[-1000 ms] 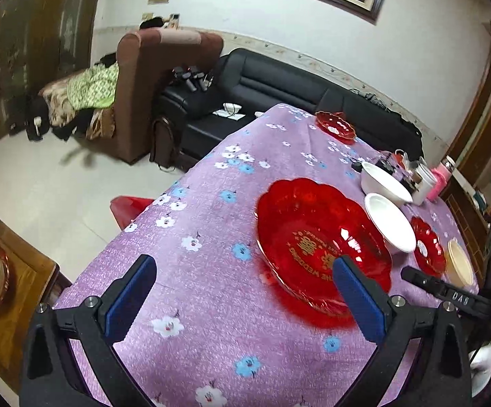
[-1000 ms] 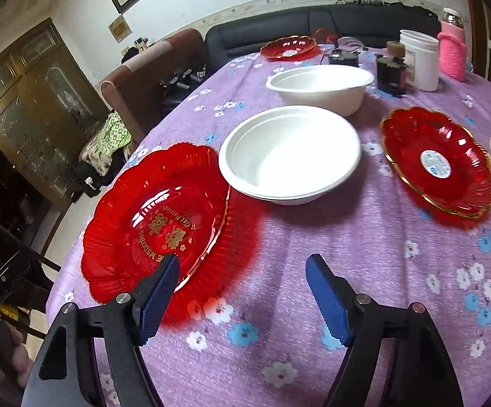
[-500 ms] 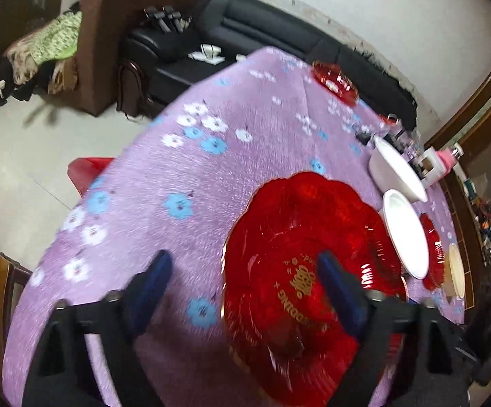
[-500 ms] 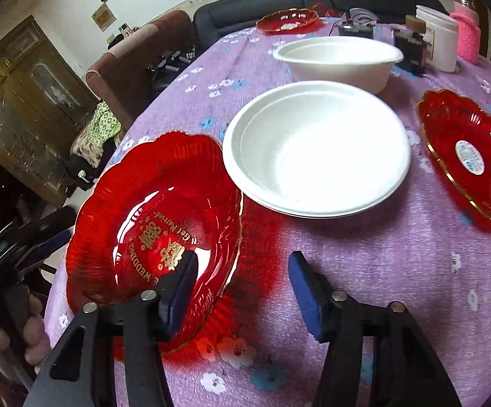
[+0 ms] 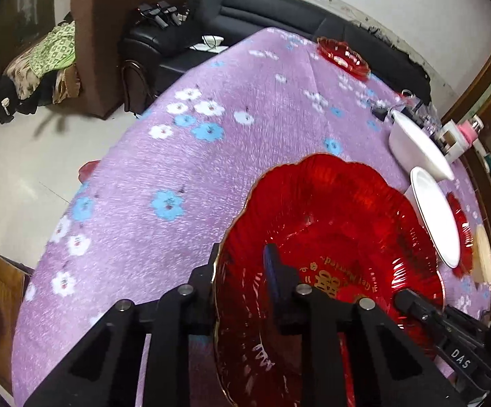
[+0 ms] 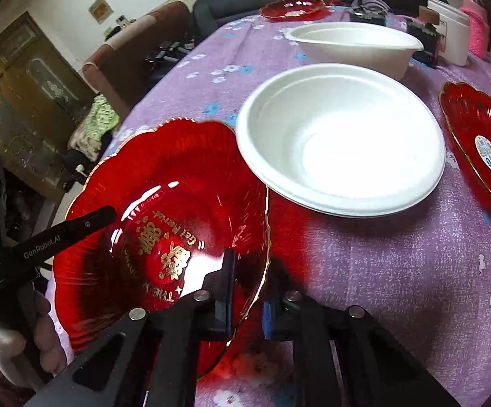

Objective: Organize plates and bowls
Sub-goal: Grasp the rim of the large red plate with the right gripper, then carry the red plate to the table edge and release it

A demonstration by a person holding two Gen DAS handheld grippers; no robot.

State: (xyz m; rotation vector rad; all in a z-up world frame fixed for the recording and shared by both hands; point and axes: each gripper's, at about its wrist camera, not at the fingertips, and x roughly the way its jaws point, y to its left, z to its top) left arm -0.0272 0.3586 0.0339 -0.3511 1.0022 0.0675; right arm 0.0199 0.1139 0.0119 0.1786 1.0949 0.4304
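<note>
A large red scalloped plate (image 5: 340,237) with gold lettering is tilted up off the purple flowered tablecloth (image 5: 184,156). My left gripper (image 5: 242,271) is shut on its near rim. My right gripper (image 6: 247,288) is shut on the opposite rim of the same plate (image 6: 177,210). A white shallow bowl (image 6: 340,135) sits just beyond the red plate, a deeper white bowl (image 6: 354,45) behind it. A smaller red plate (image 6: 483,146) lies at the right, another red plate (image 6: 293,6) at the far edge.
A white jar (image 6: 449,34) and a pink container (image 6: 477,27) stand at the back right with small dark gadgets (image 6: 367,15). A cream dish (image 5: 483,254) lies past the small red plate. A black sofa (image 5: 272,23) and a brown armchair (image 5: 109,34) stand beyond the table.
Both grippers have closed on opposite rims of the large red plate. The plate has tipped up off the cloth. Both cameras have moved in closer to it.
</note>
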